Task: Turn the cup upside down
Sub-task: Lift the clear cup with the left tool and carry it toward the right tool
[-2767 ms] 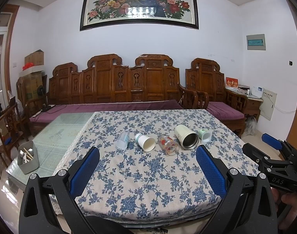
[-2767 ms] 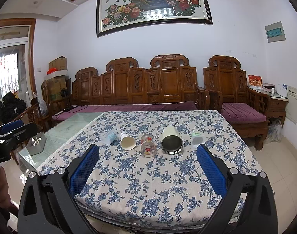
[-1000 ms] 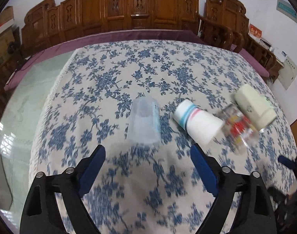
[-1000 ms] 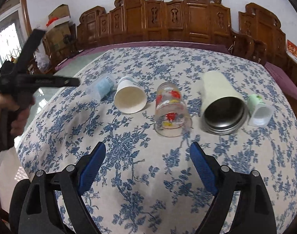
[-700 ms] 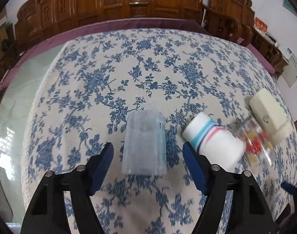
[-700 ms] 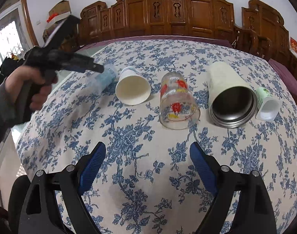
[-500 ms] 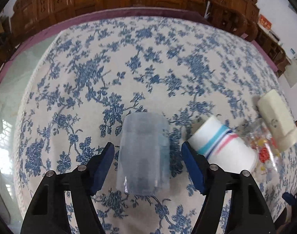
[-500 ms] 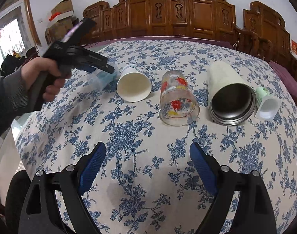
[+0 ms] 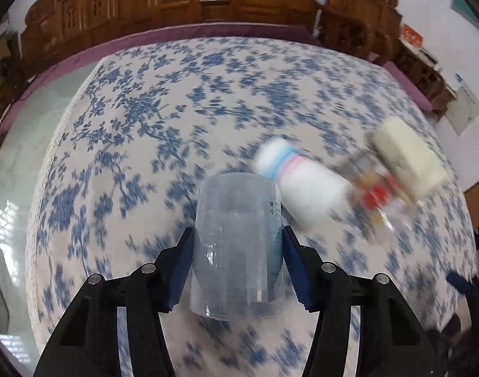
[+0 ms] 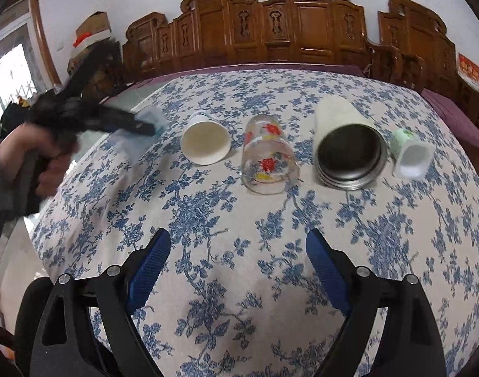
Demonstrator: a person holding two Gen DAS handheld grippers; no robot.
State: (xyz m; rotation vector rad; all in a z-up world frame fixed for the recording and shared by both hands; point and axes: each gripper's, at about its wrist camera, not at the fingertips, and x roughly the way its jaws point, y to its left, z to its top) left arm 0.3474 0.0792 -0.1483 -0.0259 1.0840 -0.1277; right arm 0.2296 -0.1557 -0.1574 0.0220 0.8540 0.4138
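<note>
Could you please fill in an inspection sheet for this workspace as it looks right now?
Surface: table under a blue floral tablecloth; bare glass strip on its left side.
Job's things: translucent plastic cup between the left hand-held gripper's pads; white paper cup, printed glass, cream steel-lined tumbler and small green-and-white cup lie on their sides in a row, mouths toward the right camera.
Clutter: nothing seen.
Grippers: left hand-held gripper shut on the plastic cup; right hand-held gripper open, holding nothing, above the cloth.
Cables: nothing seen.
Surroundings: carved wooden bench with purple cushion behind; cardboard box far left.
</note>
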